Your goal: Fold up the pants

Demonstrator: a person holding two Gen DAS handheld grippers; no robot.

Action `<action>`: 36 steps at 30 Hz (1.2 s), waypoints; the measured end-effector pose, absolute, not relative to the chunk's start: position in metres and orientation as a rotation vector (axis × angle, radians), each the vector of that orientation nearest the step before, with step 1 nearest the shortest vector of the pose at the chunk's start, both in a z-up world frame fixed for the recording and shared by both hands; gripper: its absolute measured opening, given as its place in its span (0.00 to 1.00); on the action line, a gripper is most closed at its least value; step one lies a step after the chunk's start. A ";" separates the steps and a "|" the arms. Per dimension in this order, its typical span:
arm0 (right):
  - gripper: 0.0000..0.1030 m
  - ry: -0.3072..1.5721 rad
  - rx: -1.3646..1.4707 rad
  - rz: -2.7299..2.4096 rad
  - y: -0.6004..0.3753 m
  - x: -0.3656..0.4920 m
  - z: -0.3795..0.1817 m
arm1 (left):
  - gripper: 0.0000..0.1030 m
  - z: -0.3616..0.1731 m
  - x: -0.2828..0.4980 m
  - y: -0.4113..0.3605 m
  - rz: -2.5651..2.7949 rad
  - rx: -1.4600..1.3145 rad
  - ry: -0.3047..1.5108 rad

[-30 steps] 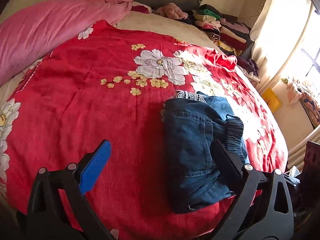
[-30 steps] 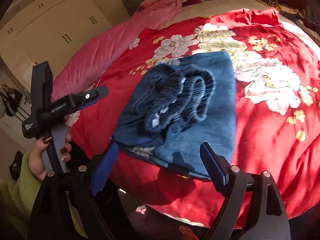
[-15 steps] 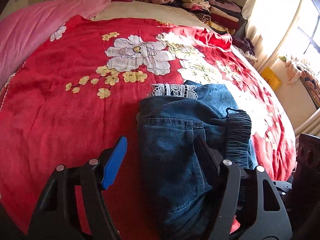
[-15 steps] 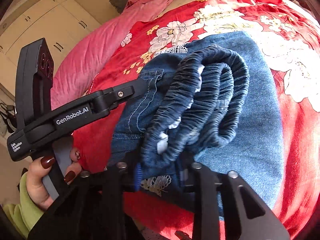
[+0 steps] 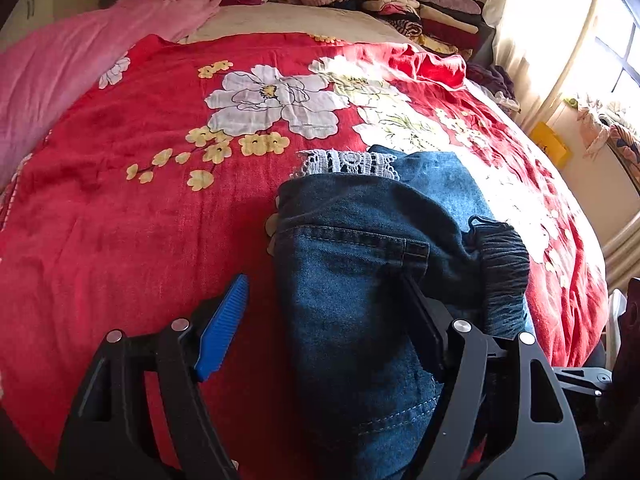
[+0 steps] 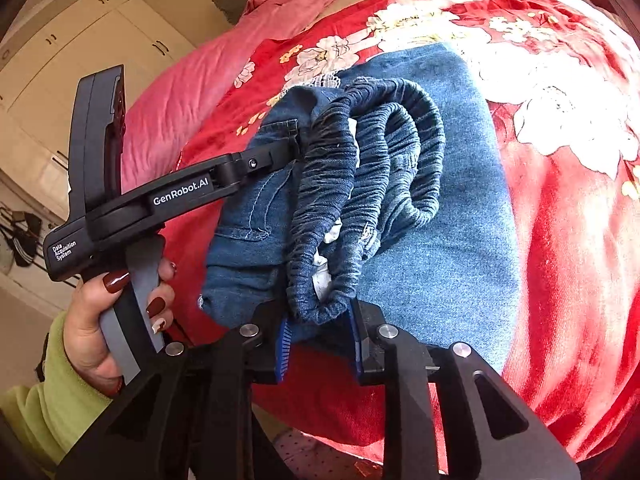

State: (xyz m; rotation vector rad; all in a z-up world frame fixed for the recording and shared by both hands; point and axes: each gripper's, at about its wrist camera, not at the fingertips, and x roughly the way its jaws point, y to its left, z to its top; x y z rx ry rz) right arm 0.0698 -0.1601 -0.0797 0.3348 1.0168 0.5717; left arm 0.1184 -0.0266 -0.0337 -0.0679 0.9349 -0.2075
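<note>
- Red floral bedspread (image 5: 120, 220) covers the bed; a pink quilt (image 5: 60, 68) lies at its far left and a stack of folded clothes (image 5: 416, 12) sits at the far right by the sunlit window.
- Folded denim pants (image 5: 352, 280) lie on the near right part of the bedspread, lace trim at their far edge.
- Left gripper (image 5: 324, 320) is spread wide, its blue pad (image 5: 224, 328) left of the pants and its other finger resting on the denim.
- Right gripper (image 6: 320, 344) is pinched on the gathered elastic waistband (image 6: 360, 184) at the near edge.
</note>
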 end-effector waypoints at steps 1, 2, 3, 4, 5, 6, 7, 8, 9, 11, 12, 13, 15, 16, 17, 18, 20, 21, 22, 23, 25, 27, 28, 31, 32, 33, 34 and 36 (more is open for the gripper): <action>0.36 1.009 0.330 0.562 -0.162 0.068 -0.078 | 0.65 -0.032 0.117 -0.025 -0.207 -0.073 0.931; 0.42 1.000 0.326 0.552 -0.164 0.066 -0.075 | 0.65 -0.031 0.115 -0.024 -0.205 -0.077 0.926; 0.42 0.993 0.326 0.547 -0.165 0.065 -0.074 | 0.65 -0.029 0.113 -0.023 -0.203 -0.079 0.920; 0.44 0.989 0.326 0.544 -0.167 0.065 -0.073 | 0.65 -0.028 0.112 -0.023 -0.201 -0.080 0.915; 0.46 0.986 0.322 0.541 -0.168 0.064 -0.072 | 0.65 -0.026 0.110 -0.022 -0.199 -0.084 0.909; 0.47 0.981 0.315 0.537 -0.169 0.063 -0.071 | 0.65 -0.025 0.108 -0.021 -0.199 -0.089 0.905; 0.49 0.974 0.308 0.533 -0.172 0.061 -0.070 | 0.65 -0.024 0.107 -0.020 -0.198 -0.093 0.902; 0.52 0.968 0.302 0.530 -0.172 0.061 -0.069 | 0.65 -0.022 0.105 -0.019 -0.198 -0.098 0.898; 0.54 0.963 0.294 0.523 -0.174 0.060 -0.067 | 0.65 -0.021 0.104 -0.018 -0.197 -0.100 0.894; 0.58 0.949 0.281 0.509 -0.176 0.058 -0.065 | 0.66 -0.019 0.101 -0.018 -0.197 -0.104 0.887; 0.59 0.944 0.280 0.506 -0.178 0.057 -0.063 | 0.68 -0.018 0.099 -0.018 -0.197 -0.106 0.884; 0.62 0.940 0.283 0.502 -0.180 0.054 -0.061 | 0.69 -0.017 0.098 -0.018 -0.196 -0.108 0.881; 0.67 0.921 0.277 0.490 -0.185 0.053 -0.056 | 0.71 -0.015 0.095 -0.018 -0.196 -0.106 0.874; 0.67 0.913 0.274 0.486 -0.186 0.052 -0.054 | 0.72 -0.013 0.094 -0.018 -0.196 -0.105 0.870; 0.67 0.905 0.269 0.481 -0.188 0.051 -0.051 | 0.73 -0.012 0.093 -0.018 -0.196 -0.106 0.867; 0.67 0.895 0.263 0.474 -0.190 0.050 -0.048 | 0.75 -0.010 0.091 -0.018 -0.195 -0.108 0.864; 0.67 0.874 0.254 0.462 -0.194 0.049 -0.043 | 0.78 -0.008 0.089 -0.017 -0.195 -0.108 0.856; 0.67 0.864 0.246 0.454 -0.196 0.048 -0.041 | 0.79 -0.006 0.088 -0.017 -0.192 -0.104 0.853; 0.67 0.853 0.237 0.445 -0.198 0.048 -0.038 | 0.80 -0.005 0.087 -0.017 -0.191 -0.100 0.850; 0.67 0.843 0.228 0.437 -0.199 0.047 -0.036 | 0.82 -0.003 0.085 -0.017 -0.189 -0.098 0.846; 0.67 0.825 0.212 0.420 -0.203 0.047 -0.032 | 0.84 0.000 0.082 -0.016 -0.185 -0.097 0.835; 0.67 0.813 0.200 0.406 -0.207 0.050 -0.029 | 0.89 0.002 0.080 -0.015 -0.177 -0.087 0.825; 0.67 0.809 0.195 0.391 -0.209 0.052 -0.028 | 0.89 0.002 0.081 -0.015 -0.173 -0.084 0.824; 0.67 0.817 0.193 0.373 -0.218 0.062 -0.029 | 0.89 -0.003 0.085 -0.012 -0.168 -0.095 0.840; 0.67 0.830 0.187 0.365 -0.220 0.067 -0.031 | 0.89 -0.006 0.086 -0.011 -0.165 -0.099 0.848; 0.67 0.842 0.180 0.360 -0.222 0.072 -0.034 | 0.89 -0.009 0.089 -0.011 -0.165 -0.102 0.857; 0.67 0.849 0.175 0.357 -0.224 0.076 -0.036 | 0.89 -0.012 0.091 -0.011 -0.163 -0.102 0.865; 0.67 0.881 0.169 0.357 -0.224 0.088 -0.044 | 0.89 -0.018 0.094 -0.013 -0.169 -0.107 0.882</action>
